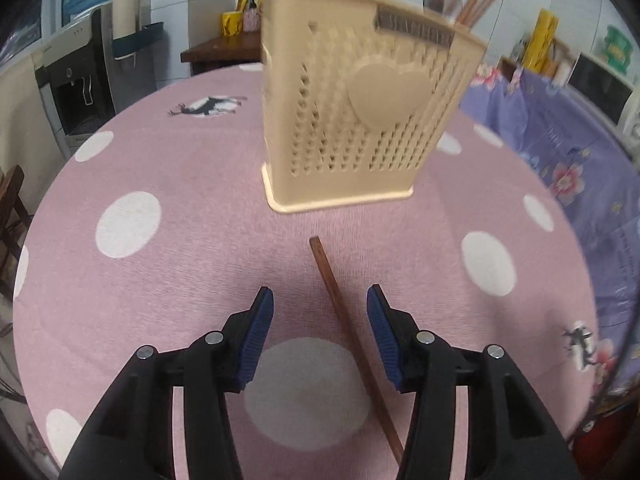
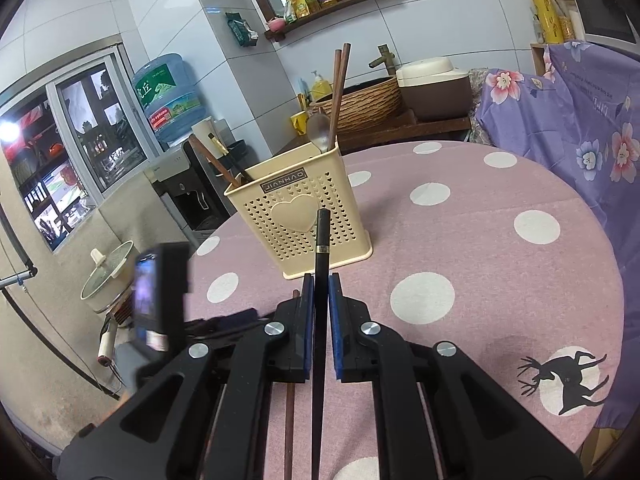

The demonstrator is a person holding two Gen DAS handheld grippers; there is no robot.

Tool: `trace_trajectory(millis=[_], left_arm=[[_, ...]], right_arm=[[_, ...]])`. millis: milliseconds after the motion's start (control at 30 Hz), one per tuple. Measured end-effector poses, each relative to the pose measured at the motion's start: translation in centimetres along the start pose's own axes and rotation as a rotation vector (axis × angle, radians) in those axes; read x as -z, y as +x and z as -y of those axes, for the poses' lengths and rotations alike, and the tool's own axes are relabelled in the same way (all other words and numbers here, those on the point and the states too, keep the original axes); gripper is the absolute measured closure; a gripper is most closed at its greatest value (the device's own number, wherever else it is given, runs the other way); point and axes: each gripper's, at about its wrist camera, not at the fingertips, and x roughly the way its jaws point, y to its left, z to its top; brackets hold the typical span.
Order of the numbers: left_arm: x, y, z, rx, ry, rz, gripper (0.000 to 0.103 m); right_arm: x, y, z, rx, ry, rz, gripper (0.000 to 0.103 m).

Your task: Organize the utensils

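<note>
Reading "JIANHAO": holder (image 2: pixel 298 216) label (image 2: pixel 283 181).

Left gripper (image 1: pixel 320 300) open over brown chopstick (image 1: pixel 352 344); beige holder (image 1: pixel 360 120) beyond on tablecloth (image 1: pixel 180 264)

- A home kitchen and dining corner is showing here, with white glossy wall tiles (image 2: pixel 440 28) running behind everything.
- A dark wooden wall shelf (image 2: pixel 340 4) is carrying bottles of oil and sauce.
- A blue water jug (image 2: pixel 168 96) is sitting upside down on a grey dispenser (image 2: pixel 180 188).
- A cream and brown rice cooker (image 2: pixel 434 84) is standing beside a woven basin under a brass tap (image 2: pixel 382 58).
- A round bench under a pink polka-dot cloth (image 2: pixel 480 264) is holding a cream plastic utensil caddy with a heart (image 2: pixel 298 220).
</note>
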Motion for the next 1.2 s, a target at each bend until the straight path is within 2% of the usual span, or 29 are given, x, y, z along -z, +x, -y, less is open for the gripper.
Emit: trace_trajectory(millis=[33,200,467,633,800,967,1200], left_arm=[[0.0,0.4,0.2,-0.012,0.005,-0.008,0.062],[-0.2,1.4,0.9,-0.073,0.034,-0.011,0.068],[-1.2,2.1,1.5,-0.124,0.063,-0.005,0.09],[-1.4,2.3,1.8,-0.12,0.066,-0.005,0.092],[-1.7,2.2,1.8,-0.087,0.042,-0.005,0.094],[-1.6,0.4,1.8,-0.034,0.03,0.042,0.095],[-1.8,-7.5,0.7,0.124,-0.002,0.195,0.095]], right_arm=[[0.1,0.0,-0.1,0.001,-0.004,0.001,0.095],[0.1,0.0,0.1,-0.005,-0.003,-0.004,0.095],[0.2,0.6,0.5,-0.006,0.018,-0.017,0.095],[0.2,0.5,0.6,0.001,0.027,-0.017,0.095],[0.2,0.5,0.4,0.006,0.023,-0.015,0.095],[0.2,0.4,0.1,0.012,0.02,-0.011,0.095],[-0.1,-0.5,0.0,-0.022,0.018,0.008,0.095]])
